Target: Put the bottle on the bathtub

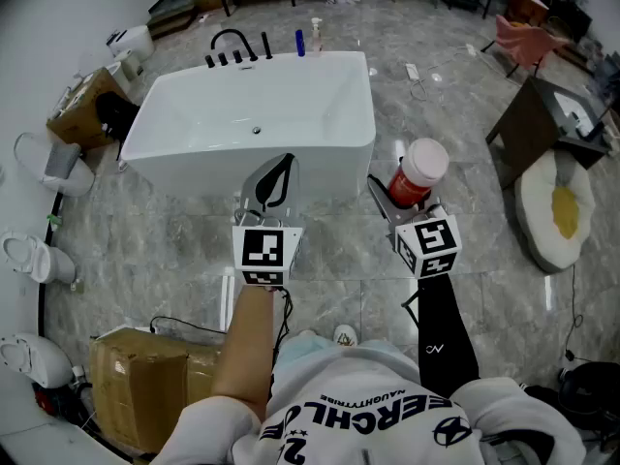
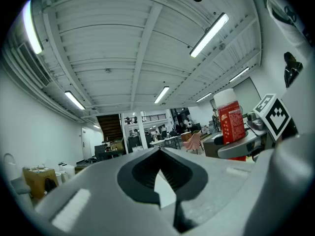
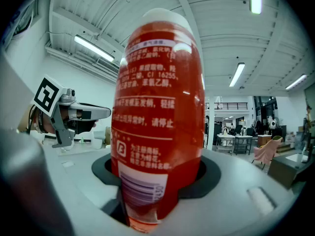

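A white bathtub (image 1: 257, 114) stands on the grey tiled floor ahead of me. A red bottle (image 1: 415, 175) with a white cap is held upright, to the right of the tub's near corner, with my right gripper (image 1: 402, 194) shut on its lower body. In the right gripper view the bottle (image 3: 157, 117) fills the middle, clamped in my right gripper (image 3: 152, 181). My left gripper (image 1: 274, 177) hangs before the tub's near wall, jaws together with nothing held. The left gripper view shows my left gripper (image 2: 160, 181) closed and the bottle (image 2: 230, 127) off to the right.
A black faucet (image 1: 232, 45) and two small bottles (image 1: 308, 39) sit on the tub's far rim. Toilets (image 1: 29, 255) and a cardboard box (image 1: 140, 376) stand at the left. A dark cabinet (image 1: 542, 124) and a round cushion (image 1: 557, 206) are at the right.
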Available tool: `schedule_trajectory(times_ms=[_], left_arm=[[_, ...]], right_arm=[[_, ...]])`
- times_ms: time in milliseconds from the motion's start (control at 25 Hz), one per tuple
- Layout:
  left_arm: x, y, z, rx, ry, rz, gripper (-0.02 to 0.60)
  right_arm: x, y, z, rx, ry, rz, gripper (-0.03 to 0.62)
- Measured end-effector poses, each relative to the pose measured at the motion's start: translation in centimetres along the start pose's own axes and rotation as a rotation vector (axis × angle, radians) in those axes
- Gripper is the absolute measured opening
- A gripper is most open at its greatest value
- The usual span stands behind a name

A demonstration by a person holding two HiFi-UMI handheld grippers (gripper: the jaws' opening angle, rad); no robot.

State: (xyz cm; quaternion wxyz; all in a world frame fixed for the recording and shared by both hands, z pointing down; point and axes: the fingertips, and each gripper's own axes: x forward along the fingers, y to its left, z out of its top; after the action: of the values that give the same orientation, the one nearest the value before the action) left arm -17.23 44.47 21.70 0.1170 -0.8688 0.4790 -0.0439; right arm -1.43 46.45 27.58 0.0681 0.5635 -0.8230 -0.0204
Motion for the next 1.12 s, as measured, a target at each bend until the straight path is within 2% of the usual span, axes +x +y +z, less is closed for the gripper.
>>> schedule_trajectory(times_ms=[400,760,1120], left_arm=[[-0.6,-1.7,0.5,0.009,-0.003,-0.018,0.0],[-0.3,-2.9,1.6,0.027,-0.018,-0.019,0.0],[1.0,-0.7,1.6,0.032,-0.02,-0.005,0.0]], right_arm=[[-1.4,0.6,-0.5,0.006,0.005,0.019,0.301],[-2.6,-0.8,0.0,0.023,-0.018,0.022,0.299],[-0.6,-1.4,0.9,0.012,-0.039,0.02,0.298]])
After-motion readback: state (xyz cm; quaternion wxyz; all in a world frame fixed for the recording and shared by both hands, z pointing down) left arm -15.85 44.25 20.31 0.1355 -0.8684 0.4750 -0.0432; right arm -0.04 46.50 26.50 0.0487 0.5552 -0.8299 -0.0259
